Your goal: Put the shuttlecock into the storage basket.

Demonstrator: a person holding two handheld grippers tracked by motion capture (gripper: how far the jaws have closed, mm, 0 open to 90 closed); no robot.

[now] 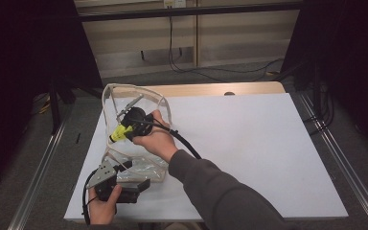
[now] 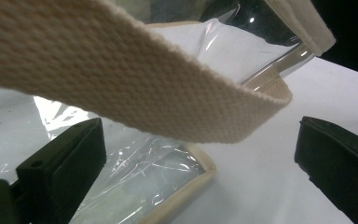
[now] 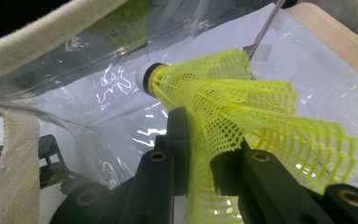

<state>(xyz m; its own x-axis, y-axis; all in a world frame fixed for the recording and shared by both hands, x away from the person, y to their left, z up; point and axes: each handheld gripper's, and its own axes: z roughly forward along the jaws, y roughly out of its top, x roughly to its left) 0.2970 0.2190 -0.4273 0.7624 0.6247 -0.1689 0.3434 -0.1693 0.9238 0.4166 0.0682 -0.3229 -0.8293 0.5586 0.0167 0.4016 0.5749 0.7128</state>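
A clear plastic bag [image 1: 159, 101] with cream canvas trim lies at the table's left, its mouth held up. My right gripper [image 1: 125, 130] reaches into that mouth, shut on a yellow mesh shuttlecock [image 1: 118, 133]. In the right gripper view the jaws of the right gripper [image 3: 204, 140] squeeze the shuttlecock [image 3: 214, 100] by its skirt, white cork end pointing into the bag [image 3: 98, 107]. My left gripper [image 1: 136, 175] sits at the bag's near edge. In its own view the left gripper [image 2: 198, 154] stands open, the bag's corner [image 2: 186, 186] between the jaws and a canvas strap [image 2: 121, 70] hanging in front.
A white sheet [image 1: 249, 143] covers the table, with a wooden edge [image 1: 211, 89] at the far side. Metal rails [image 1: 38, 163] run along both sides and cables [image 1: 191, 67] lie on the floor beyond. A thin metal piece [image 3: 263, 30] shows past the shuttlecock.
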